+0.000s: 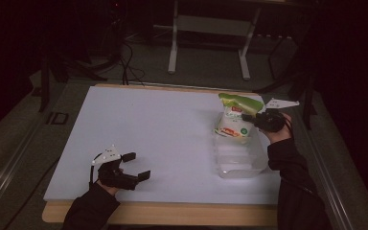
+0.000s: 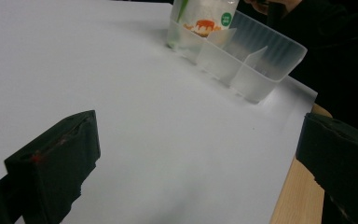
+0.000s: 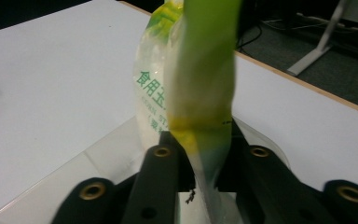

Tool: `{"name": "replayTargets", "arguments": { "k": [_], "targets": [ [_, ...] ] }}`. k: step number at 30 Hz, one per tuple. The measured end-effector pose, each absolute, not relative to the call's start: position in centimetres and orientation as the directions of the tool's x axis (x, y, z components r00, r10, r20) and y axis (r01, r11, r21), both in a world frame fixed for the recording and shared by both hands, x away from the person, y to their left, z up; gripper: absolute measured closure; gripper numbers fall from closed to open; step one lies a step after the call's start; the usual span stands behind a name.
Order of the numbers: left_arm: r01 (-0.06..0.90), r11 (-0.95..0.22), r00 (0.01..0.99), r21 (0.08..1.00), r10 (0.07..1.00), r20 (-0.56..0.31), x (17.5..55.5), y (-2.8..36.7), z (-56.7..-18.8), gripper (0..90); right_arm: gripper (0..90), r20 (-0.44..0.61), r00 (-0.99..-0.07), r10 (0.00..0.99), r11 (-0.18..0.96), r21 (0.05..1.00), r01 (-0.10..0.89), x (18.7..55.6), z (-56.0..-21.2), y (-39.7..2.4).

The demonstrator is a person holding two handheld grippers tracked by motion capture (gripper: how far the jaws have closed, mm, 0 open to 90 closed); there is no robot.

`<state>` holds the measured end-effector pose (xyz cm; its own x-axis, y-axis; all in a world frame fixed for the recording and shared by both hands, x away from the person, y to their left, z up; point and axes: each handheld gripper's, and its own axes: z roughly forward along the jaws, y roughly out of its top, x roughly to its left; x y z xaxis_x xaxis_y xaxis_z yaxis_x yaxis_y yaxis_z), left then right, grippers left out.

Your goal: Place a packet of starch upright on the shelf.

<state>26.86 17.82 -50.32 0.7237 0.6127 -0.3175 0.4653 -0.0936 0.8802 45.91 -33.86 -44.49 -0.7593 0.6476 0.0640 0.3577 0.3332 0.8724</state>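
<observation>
Bag (image 1: 235, 117): white with green top, right of centre in the high view, long axis near upright, green end up, lower end in the far compartment of the clear tray (image 1: 239, 160). Right tool (image 1: 249, 118): jaws pinching the bag's edge. Left tool (image 1: 136, 166): lower left, jaws spread, nothing between them. White bench (image 1: 158, 129).

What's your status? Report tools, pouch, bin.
Left tool open, idle over the white table. Right tool shut on the green-topped pouch, upright at the clear bin's far end. Nothing in the way.
</observation>
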Motion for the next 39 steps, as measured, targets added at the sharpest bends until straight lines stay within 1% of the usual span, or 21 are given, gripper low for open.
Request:
{"name": "replayTargets", "arguments": {
  "k": [3, 5, 9, 10, 12, 14, 16, 17, 22, 25, 28, 30, 39],
  "targets": [
    [0.468, -0.089, 0.721, 0.879, 0.614, -0.322, 27.0, 17.8, -50.4, 0.1, 72.8, 0.061, -0.742, 0.668, 0.322, 0.875, 0.361, 45.8, -44.4, -34.0],
    [0.466, -0.090, 0.722, 0.880, 0.614, -0.319, 27.0, 17.8, -50.4, 0.1, 71.3, 0.089, -0.727, 0.681, 0.295, 0.875, 0.384, 45.6, -44.2, -34.1],
    [0.461, -0.100, 0.728, 0.882, 0.611, -0.311, 26.9, 17.7, -50.4, 0.1, 51.0, 0.119, -0.675, 0.728, 0.250, 0.871, 0.423, 45.3, -43.7, -34.4],
    [0.460, -0.103, 0.729, 0.882, 0.611, -0.309, 26.9, 17.7, -50.4, 0.1, 46.9, 0.117, -0.666, 0.737, 0.243, 0.873, 0.423, 45.2, -43.6, -34.5],
    [0.457, -0.101, 0.730, 0.884, 0.610, -0.308, 26.9, 17.7, -50.4, 0.1, 35.1, 0.111, -0.652, 0.750, 0.238, 0.874, 0.423, 44.7, -43.2, -34.5],
    [0.459, -0.098, 0.728, 0.883, 0.611, -0.310, 27.0, 17.7, -50.4, 0.1, 27.7, 0.103, -0.628, 0.771, 0.238, 0.869, 0.434, 44.1, -43.0, -34.5],
    [0.457, -0.100, 0.730, 0.884, 0.611, -0.308, 27.0, 17.6, -50.3, 0.1, 15.9, 0.084, -0.599, 0.796, 0.234, 0.871, 0.432, 43.2, -42.8, -34.5],
    [0.453, -0.105, 0.734, 0.886, 0.607, -0.303, 26.9, 17.6, -50.3, 0.1, 12.6, 0.084, -0.582, 0.809, 0.227, 0.868, 0.441, 42.8, -42.7, -34.6],
    [0.421, -0.148, 0.768, 0.895, 0.584, -0.265, 26.7, 17.1, -50.3, 0.1, 11.0, 0.095, -0.549, 0.830, 0.206, 0.863, 0.462, 40.7, -42.5, -34.4],
    [0.398, -0.161, 0.782, 0.903, 0.574, -0.242, 26.5, 16.9, -50.2, 0.1, 11.0, 0.123, -0.555, 0.823, 0.195, 0.856, 0.479, 39.2, -42.1, -34.2],
    [0.388, -0.160, 0.790, 0.908, 0.566, -0.237, 26.3, 16.9, -50.1, 0.1, 13.4, 0.149, -0.558, 0.816, 0.170, 0.862, 0.478, 37.7, -41.6, -34.0],
    [0.390, -0.154, 0.789, 0.908, 0.565, -0.243, 26.3, 16.9, -50.1, 0.1, 13.4, 0.165, -0.563, 0.809, 0.157, 0.864, 0.479, 36.8, -41.3, -33.7],
    [0.396, -0.139, 0.786, 0.908, 0.562, -0.257, 26.4, 17.1, -50.1, 0.1, 13.5, 0.193, -0.640, 0.743, 0.157, 0.880, 0.448, 33.8, -40.9, -31.5]
  ]
}}
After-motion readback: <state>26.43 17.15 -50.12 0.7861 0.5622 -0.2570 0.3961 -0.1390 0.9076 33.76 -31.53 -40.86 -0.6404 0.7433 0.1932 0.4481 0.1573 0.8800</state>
